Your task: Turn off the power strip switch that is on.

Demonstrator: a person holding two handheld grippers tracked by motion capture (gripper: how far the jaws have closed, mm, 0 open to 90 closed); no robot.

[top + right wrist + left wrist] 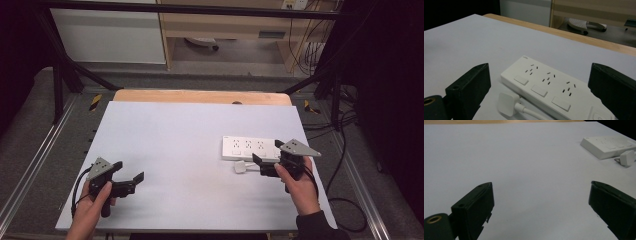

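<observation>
Power strip [549,87] w/ sockets empty, plug [507,103] loose beside it, right gripper [263,165] & left gripper [131,176] both released

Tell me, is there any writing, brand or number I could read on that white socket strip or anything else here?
None can be read.
White plastic power strip: a small mark at its far corner, too small and blurred to read.
White plug beside it: no marking visible.
Yellow-and-black striped tape on the floor: a pattern, no letters.

the power strip's [549,87] near end runs off the frame's bottom edge.
</observation>
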